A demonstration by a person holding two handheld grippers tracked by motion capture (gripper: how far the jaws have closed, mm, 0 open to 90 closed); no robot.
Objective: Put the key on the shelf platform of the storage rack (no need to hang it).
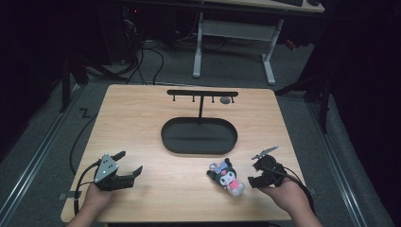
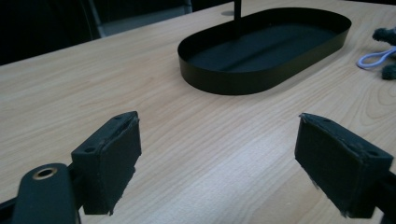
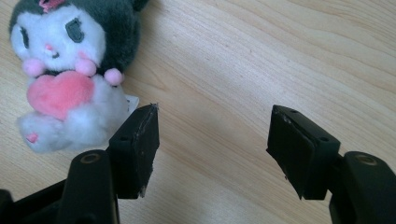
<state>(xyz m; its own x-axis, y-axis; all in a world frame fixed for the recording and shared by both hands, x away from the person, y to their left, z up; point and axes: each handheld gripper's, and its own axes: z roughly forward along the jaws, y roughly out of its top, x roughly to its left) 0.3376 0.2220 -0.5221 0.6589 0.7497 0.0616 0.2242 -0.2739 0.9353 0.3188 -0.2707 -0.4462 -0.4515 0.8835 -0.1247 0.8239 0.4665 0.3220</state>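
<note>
A small plush toy (image 1: 226, 176) with a dark hood, white face and pink heart lies on the wooden table (image 1: 142, 113) at the front right. A lilac loop (image 2: 373, 58) is attached to it. My right gripper (image 1: 255, 174) is open just right of the plush; in the right gripper view the plush (image 3: 70, 70) lies left of the left jaw, with bare wood between the jaws (image 3: 212, 140). My left gripper (image 1: 130, 161) is open at the front left over bare wood (image 2: 219, 154). A black oval tray (image 1: 166, 137) sits mid-table.
A black T-shaped hook rack (image 1: 202, 93) rises from the tray's far side, with a small grey object (image 1: 226, 100) by its right end. The tray's rim (image 2: 233, 86) lies ahead of the left jaws. Beyond the table are a white desk frame (image 1: 234, 33) and floor cables.
</note>
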